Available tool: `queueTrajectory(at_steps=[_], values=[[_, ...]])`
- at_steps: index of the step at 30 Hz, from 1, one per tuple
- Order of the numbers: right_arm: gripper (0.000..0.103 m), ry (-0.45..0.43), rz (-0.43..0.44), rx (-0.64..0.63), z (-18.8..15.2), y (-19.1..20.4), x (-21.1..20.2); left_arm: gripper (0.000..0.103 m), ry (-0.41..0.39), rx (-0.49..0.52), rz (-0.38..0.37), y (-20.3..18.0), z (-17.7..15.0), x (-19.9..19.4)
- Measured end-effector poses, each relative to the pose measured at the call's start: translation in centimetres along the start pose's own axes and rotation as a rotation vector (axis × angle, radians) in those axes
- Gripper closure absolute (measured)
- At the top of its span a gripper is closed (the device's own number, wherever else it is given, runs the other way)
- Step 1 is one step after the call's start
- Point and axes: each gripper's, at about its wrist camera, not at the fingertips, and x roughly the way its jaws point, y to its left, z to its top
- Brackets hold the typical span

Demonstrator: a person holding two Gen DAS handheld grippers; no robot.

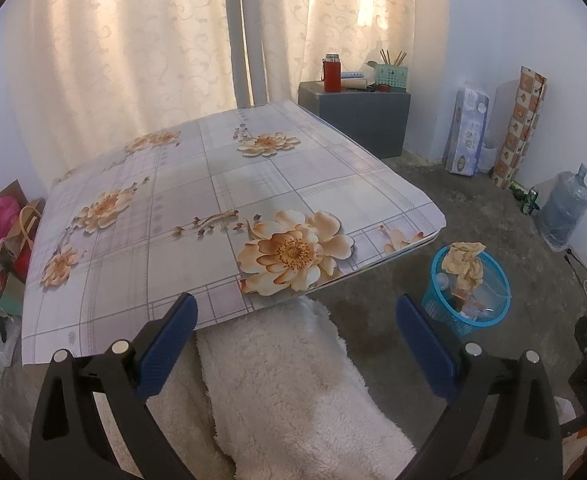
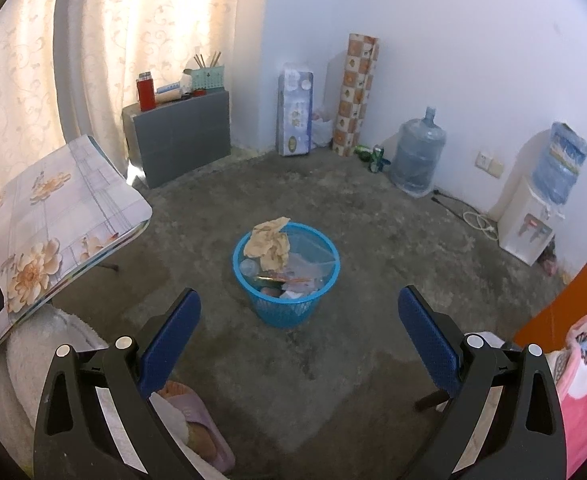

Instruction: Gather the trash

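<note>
Judging progress: the collecting looks close to finished, since nothing loose shows on the tabletop and the basket already holds a heap.
Tabletop (image 1: 221, 184): covered in a flowered cloth, bare of any scrap in the left wrist view; only its corner shows in the right wrist view.
Basket (image 2: 316, 307): blue, standing on the floor (image 2: 373, 216) just off the tabletop's corner, apart from both grippers.
Trash: a crumpled tan paper (image 2: 270, 243) sits on top, poking above the rim; below it lie clear plastic (image 2: 313, 266) and small wrappers too jumbled to name.
Left gripper (image 1: 296, 322): spread wide and holding nothing, hovering over the near tabletop edge and a fluffy white cover (image 1: 285, 380).
Right gripper (image 2: 299, 316): also spread wide and holding nothing, aimed at the basket from above the floor.
Floor near the basket: bare concrete, no stray scraps that I can make out.
Far wall: green cans or bottles (image 2: 373, 156) lie beside a water jug (image 2: 417, 156); whether they count as trash I cannot tell.
Left to do: probably nothing on the tabletop; at most a check of the floor by the wall.
</note>
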Motion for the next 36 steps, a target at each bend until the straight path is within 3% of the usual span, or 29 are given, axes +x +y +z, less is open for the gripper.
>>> queueTrajectory(at_steps=[36], values=[[0.008,0.021,0.008,0.003,0.11,0.57,0.33,0.006,0.028,0.010,-0.042,-0.81,-0.37,0.01]])
